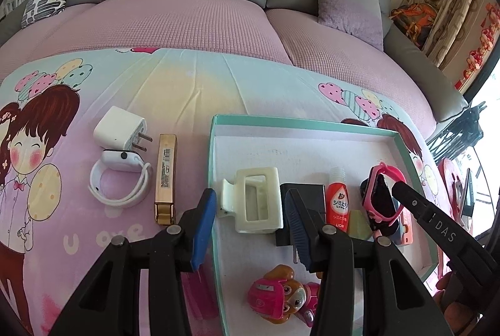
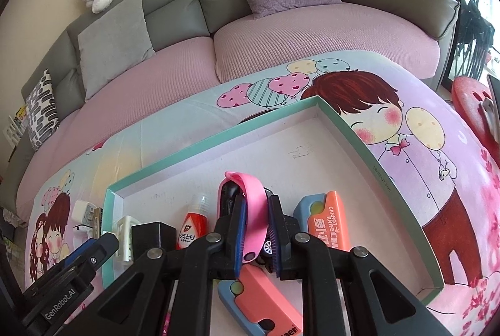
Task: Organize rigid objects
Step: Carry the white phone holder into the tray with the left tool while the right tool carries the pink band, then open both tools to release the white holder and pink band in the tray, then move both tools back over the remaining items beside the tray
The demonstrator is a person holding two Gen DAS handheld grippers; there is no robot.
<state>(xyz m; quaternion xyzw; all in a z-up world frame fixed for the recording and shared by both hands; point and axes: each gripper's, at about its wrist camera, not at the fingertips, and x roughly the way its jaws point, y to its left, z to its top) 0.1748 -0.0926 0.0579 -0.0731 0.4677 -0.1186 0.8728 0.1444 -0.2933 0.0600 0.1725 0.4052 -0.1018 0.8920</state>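
- My right gripper (image 2: pixel 256 237) clamped the pink watch (image 2: pixel 247 211) at frame centre, inside the teal box (image 2: pixel 353 129).
- My left gripper (image 1: pixel 250 229) stood open around the cream hair clip (image 1: pixel 259 201), lower centre.

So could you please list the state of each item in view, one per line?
Box: open, lidless.
Pink watch: in box, gripped by right gripper.
Hair clip: in box, between the left gripper's fingers.
White watch: outside box.
Charger: outside box.
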